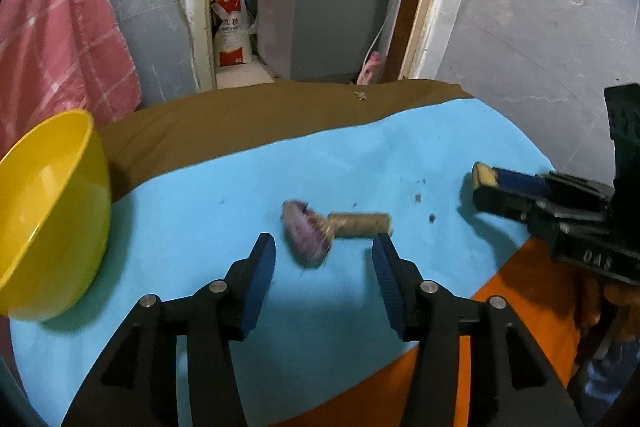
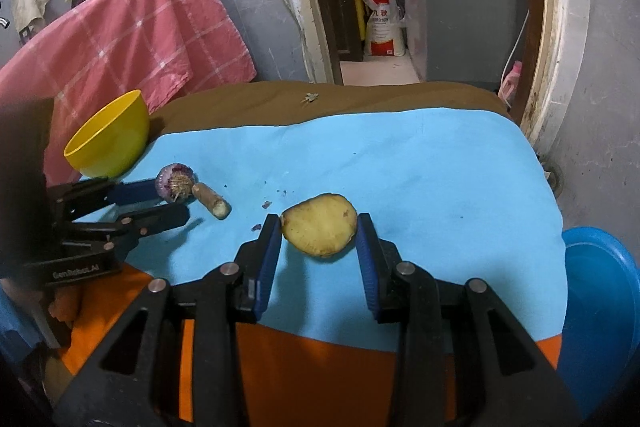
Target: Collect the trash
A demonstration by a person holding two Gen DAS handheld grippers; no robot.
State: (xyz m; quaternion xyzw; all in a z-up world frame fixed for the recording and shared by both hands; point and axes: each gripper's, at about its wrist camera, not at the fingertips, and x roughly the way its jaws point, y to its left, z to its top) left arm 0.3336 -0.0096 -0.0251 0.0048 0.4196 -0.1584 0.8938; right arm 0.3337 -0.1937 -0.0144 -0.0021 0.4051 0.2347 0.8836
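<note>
Now, left hand-held gripper (image 1: 324, 247): we see its jaws apart over the blue cloth (image 1: 208, 195), gripping nothing.
Onion end (image 1: 305, 233): purple, lying on the cloth between those open fingers, free of both pads.
Root stub (image 1: 360, 225): touching the onion end, flat on the cloth.
Right hand-held gripper (image 2: 318, 231): we watch both blue pads pressing the sides of the potato slice (image 2: 320, 225), jaws partly closed on it.
Yellow bowl (image 2: 108, 139): at the counter's left edge, upright, near the onion end.

Bowl (image 2: 108, 135) left on cloth (image 2: 440, 171), onion piece (image 2: 176, 183) beside stalk piece (image 2: 212, 205), potato slice (image 2: 320, 225) right.
</note>
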